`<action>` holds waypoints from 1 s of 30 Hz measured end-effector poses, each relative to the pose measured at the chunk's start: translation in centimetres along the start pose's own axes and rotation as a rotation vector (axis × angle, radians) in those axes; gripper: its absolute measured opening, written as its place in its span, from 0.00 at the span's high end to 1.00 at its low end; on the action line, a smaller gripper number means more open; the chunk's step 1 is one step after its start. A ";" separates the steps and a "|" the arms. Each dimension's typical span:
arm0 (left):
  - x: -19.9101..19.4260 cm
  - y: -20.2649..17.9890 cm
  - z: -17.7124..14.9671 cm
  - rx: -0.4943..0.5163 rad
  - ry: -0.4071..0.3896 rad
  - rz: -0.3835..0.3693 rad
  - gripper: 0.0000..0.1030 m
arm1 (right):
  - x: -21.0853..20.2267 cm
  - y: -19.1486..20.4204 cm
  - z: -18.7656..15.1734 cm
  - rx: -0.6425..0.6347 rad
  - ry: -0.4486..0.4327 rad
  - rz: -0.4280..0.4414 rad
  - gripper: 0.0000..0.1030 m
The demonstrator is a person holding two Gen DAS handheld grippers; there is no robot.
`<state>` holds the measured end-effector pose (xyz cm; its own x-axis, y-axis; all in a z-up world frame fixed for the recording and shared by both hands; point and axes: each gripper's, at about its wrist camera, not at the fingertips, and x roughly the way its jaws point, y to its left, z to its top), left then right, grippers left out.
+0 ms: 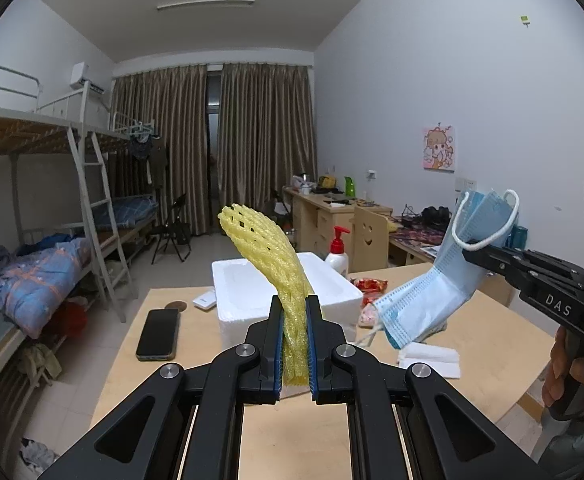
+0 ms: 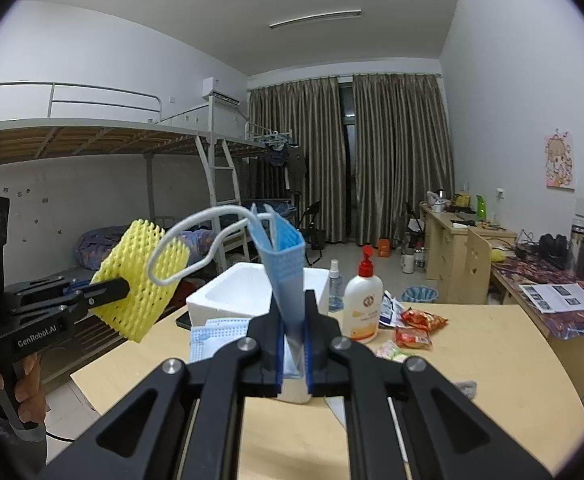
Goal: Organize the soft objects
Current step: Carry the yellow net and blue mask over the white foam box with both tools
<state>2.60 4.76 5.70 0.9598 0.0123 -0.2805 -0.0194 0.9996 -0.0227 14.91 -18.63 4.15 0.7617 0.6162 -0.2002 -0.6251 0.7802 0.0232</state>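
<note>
My left gripper is clamped tight on a yellow foam net sleeve, its blue-lined jaws squeezing the lower end flat while the rest curls up and away above the table. From the right wrist camera the same sleeve shows broadside, held in the air off the table's left edge, with a hand wrapped round the handle below.

My right gripper is pinched fully closed on a blue face mask, which stands up folded from between the jaws, its white ear loop arching to the left. In the left wrist view that mask hangs from the jaw tips over the table's right half, bent and drooping toward the surface.

Both things are lifted clear of the wood. Behind them, toward the far edge, sits an open white foam box. A lotion pump bottle with a red top stands just right of it, snack packets beside that. A phone lies near the left edge, and more masks lie flat in front of the box.
</note>
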 end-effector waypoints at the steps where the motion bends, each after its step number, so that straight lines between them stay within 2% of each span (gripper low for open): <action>1: 0.3 0.0 0.2 0.001 -0.001 0.003 0.90 | 0.3 0.0 0.2 -0.002 -0.002 0.004 0.90; 21: 4.1 2.1 2.5 -0.014 0.013 0.009 0.90 | 4.7 0.7 2.6 -0.026 0.017 0.032 0.90; 30: 7.3 3.7 3.6 -0.018 0.030 -0.007 0.90 | 7.0 0.6 3.5 -0.029 0.023 0.035 0.90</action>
<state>10.59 8.66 7.03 0.9511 0.0041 -0.3089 -0.0179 0.9990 -0.0417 20.49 -13.46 6.18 0.7352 0.6405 -0.2220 -0.6565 0.7543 0.0022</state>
